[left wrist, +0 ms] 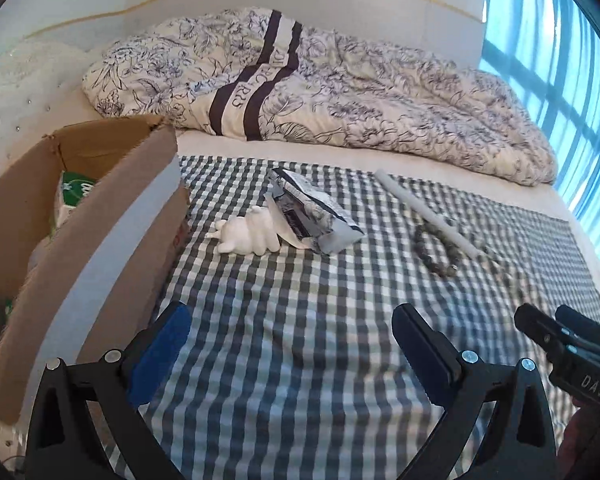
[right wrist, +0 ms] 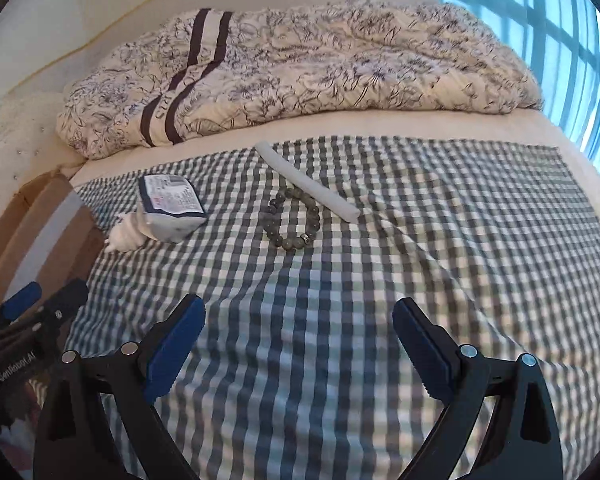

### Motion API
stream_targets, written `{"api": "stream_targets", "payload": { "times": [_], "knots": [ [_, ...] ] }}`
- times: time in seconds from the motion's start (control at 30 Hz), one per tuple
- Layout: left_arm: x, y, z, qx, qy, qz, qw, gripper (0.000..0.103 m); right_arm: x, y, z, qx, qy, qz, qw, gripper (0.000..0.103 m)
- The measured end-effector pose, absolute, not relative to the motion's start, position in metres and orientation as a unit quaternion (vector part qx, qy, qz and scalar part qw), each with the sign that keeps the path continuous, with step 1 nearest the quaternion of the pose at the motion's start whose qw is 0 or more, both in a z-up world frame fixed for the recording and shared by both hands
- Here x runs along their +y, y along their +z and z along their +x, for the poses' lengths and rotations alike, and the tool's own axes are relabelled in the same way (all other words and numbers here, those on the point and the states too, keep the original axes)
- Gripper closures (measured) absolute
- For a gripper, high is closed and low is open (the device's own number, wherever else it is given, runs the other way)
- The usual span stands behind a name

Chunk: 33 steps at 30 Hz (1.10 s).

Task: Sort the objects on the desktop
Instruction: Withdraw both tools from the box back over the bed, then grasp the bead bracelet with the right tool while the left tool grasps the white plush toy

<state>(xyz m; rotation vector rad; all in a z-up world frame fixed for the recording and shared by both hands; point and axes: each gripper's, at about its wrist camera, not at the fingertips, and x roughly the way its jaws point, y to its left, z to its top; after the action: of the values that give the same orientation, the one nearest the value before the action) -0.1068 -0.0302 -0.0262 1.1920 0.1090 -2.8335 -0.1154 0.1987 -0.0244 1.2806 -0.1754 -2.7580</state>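
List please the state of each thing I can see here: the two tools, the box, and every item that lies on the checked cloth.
Left tool: open, empty.
Right tool: open, empty.
Cardboard box: open, some items inside.
White figurine: lying on its side, touching the pouch.
Pouch: lying flat.
Bead bracelet: lying flat, closed loop.
White tube: lying down, beside the bracelet.
Quilt: bunched up.

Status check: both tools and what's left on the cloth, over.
Left tool open, empty; right tool open, empty. Figurine, packet, bracelet, white tube on checked cloth. Box left. Path unobstructed.
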Motion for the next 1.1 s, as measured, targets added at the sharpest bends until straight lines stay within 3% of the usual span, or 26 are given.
{"api": "stream_targets", "payload": {
  "times": [0.67, 0.8, 0.83, 0.9, 0.93, 0.97, 1.1],
  "knots": [
    [-0.068, -0.120, -0.242, 0.030, -0.893, 0.439, 0.097, 0.000, 0.158, -0.107, -0.257, 0.024, -0.880, 0.474, 0.030, 0.010],
    [-0.080, -0.126, -0.243, 0.071, -0.890, 0.443, 0.081, 0.002, 0.159, -0.108, -0.260, 0.021, -0.883, 0.468, 0.026, 0.012],
    [-0.083, -0.125, -0.241, 0.079, -0.890, 0.441, 0.080, 0.009, 0.159, -0.107, -0.259, 0.023, -0.885, 0.464, 0.024, 0.017],
    [-0.083, -0.121, -0.238, 0.079, -0.892, 0.438, 0.081, 0.030, 0.160, -0.104, -0.257, 0.026, -0.889, 0.456, 0.018, 0.041],
    [-0.082, -0.119, -0.236, 0.076, -0.893, 0.436, 0.079, 0.035, 0.161, -0.101, -0.255, 0.029, -0.891, 0.453, 0.016, 0.070],
    [-0.080, -0.118, -0.234, 0.074, -0.894, 0.436, 0.076, 0.035, 0.162, -0.098, -0.254, 0.031, -0.891, 0.453, 0.016, 0.080],
    [-0.073, -0.113, -0.221, 0.069, -0.895, 0.437, 0.066, 0.035, 0.175, -0.092, -0.240, -0.006, -0.885, 0.464, 0.034, 0.080]
  ]
}}
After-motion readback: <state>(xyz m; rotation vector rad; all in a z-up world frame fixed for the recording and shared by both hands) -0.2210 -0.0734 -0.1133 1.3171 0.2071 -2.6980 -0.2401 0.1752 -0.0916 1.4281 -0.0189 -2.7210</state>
